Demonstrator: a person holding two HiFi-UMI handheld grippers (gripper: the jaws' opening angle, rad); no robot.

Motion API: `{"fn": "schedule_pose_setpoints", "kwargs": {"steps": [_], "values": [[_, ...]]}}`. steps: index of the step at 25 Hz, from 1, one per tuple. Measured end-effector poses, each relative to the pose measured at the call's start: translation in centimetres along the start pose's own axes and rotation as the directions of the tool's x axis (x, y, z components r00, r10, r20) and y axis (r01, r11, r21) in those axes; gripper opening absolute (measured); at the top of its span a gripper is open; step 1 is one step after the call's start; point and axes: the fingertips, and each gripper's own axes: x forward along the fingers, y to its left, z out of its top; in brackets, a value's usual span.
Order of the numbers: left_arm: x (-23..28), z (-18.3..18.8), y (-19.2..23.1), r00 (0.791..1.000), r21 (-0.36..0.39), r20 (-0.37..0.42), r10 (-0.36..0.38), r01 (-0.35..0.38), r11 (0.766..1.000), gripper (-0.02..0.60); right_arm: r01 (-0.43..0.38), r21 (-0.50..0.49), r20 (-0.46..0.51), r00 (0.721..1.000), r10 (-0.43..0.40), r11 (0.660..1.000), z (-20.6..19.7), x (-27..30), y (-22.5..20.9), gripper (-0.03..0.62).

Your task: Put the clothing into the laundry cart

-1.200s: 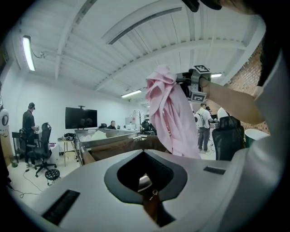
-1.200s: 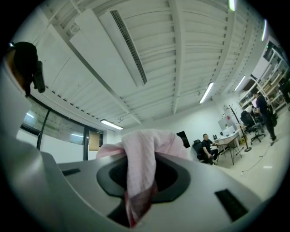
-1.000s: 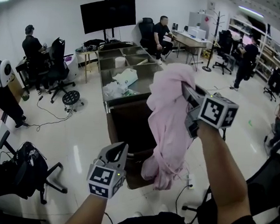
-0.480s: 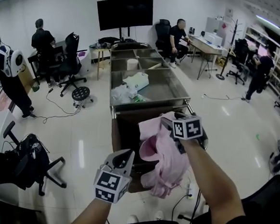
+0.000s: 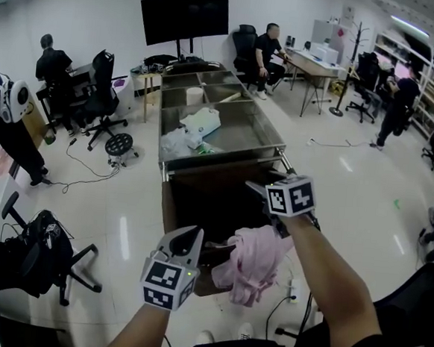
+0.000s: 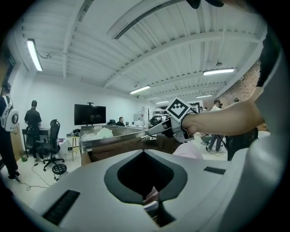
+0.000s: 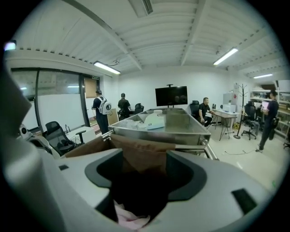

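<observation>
Two hand-held tools are over the near end of the brown, dark-lined laundry cart (image 5: 168,206).

The right tool (image 5: 259,189) points down into the cart. Its jaws have just been opening and now stand apart. A fold of the pale pink garment (image 5: 255,260) lies low between them, and the pads do not press on it.

The garment is bunched at the cart's near right corner, under the right wrist. One end droops over the near rim. How much of it is inside the cart cannot be told.

The left tool (image 5: 189,238) is at the near rim, just beside the garment. Its jaw tips meet. A scrap of pink shows in the hollow behind the tips, and it is unclear whether that scrap is pinched.

A long stainless-steel counter with raised sides (image 5: 269,132) butts against the far end of the cart. It carries crumpled white bags (image 5: 190,129).

A black wall screen on a stand (image 5: 184,18) is past the counter. A seated person (image 5: 270,46) is beside a desk near the screen.

A black office chair (image 5: 38,256) stands on the glossy floor to the left, well apart from the cart. A round black stool (image 5: 120,145) is farther back. Cables trail across the floor on both sides.
</observation>
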Motion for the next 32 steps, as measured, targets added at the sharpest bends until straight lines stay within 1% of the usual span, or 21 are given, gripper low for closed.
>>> {"fn": "schedule_pose_setpoints", "kwargs": {"steps": [4,7,9,11,14,15,16,17,19,24,28,32], "values": [[0.0,0.0,-0.9,1.000,0.006,-0.008,-0.023,0.023,1.000,-0.002,-0.024,0.049,0.059,0.998,0.021,0.999,0.6,-2.7,0.4,0.324],[0.0,-0.3,-1.8,0.999,0.006,-0.019,-0.042,0.043,0.999,-0.002,-0.084,0.072,0.125,0.989,0.075,0.994,1.1,-5.1,1.8,0.322],[-0.1,-0.3,-2.3,0.999,0.012,-0.011,-0.052,0.053,0.999,-0.002,-0.118,0.075,0.162,0.981,0.104,0.990,1.3,-6.8,2.8,0.321],[-0.1,-0.2,-3.1,0.998,0.018,0.000,-0.067,0.067,0.998,-0.002,-0.113,0.061,0.190,0.977,0.100,0.992,1.4,-8.8,3.6,0.272],[-0.4,-0.3,-4.2,0.996,0.029,-0.002,-0.091,0.091,0.995,-0.002,-0.073,0.062,0.230,0.972,0.057,0.995,1.0,-11.9,4.1,0.165],[-0.4,-0.4,-4.5,0.995,0.032,-0.003,-0.097,0.097,0.995,-0.002,-0.062,0.061,0.240,0.970,0.046,0.996,0.7,-12.8,4.4,0.110],[-0.5,-0.5,-4.8,0.995,0.034,-0.005,-0.102,0.103,0.994,-0.002,-0.055,0.056,0.247,0.968,0.039,0.997,0.4,-13.6,4.7,0.078],[-0.5,-0.6,-5.0,0.994,0.036,-0.006,-0.107,0.107,0.994,-0.002,-0.051,0.051,0.251,0.967,0.036,0.997,0.0,-14.3,5.0,0.066],[-0.6,-0.7,-5.4,0.993,0.035,-0.008,-0.117,0.117,0.992,-0.002,-0.052,0.049,0.253,0.967,0.038,0.997,-0.8,-15.3,5.6,0.003],[-1.1,-0.6,-6.6,0.990,0.038,-0.003,-0.138,0.138,0.990,-0.002,-0.056,0.071,0.236,0.971,0.038,0.996,-3.5,-17.2,7.2,0.004],[-1.4,-0.4,-7.3,0.989,0.049,0.004,-0.151,0.151,0.987,-0.002,-0.054,0.139,0.210,0.977,0.024,0.989,-7.3,-18.3,8.2,0.003],[-1.7,-1.0,-8.1,0.985,0.050,-0.011,-0.170,0.170,0.984,-0.002,-0.050,0.193,0.186,0.982,0.013,0.980,-11.1,-18.9,8.3,0.003]]}}
